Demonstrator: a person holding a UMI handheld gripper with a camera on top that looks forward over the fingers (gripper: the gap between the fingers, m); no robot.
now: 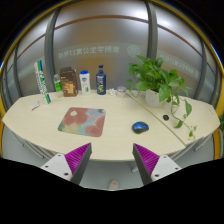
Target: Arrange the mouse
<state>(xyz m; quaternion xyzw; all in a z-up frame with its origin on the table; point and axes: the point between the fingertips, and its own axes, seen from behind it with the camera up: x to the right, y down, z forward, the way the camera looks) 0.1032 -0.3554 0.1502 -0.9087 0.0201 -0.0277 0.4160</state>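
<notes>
Here the tool (112,160) hangs wide open, empty — mouse (140,127) beyond it, beside the mousepad (82,122), details indistinct.

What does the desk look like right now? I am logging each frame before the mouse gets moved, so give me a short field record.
surface: pale wooden table
mouse: small dark blue mouse, on the bare table, right of the mat
mat: square reddish patterned mouse mat, nothing on it
plant: leafy green potted plant, behind the mouse
back row: dark bottle with white cap, brown box
gripper: gripper open, holding nothing, short of the table edge
</notes>
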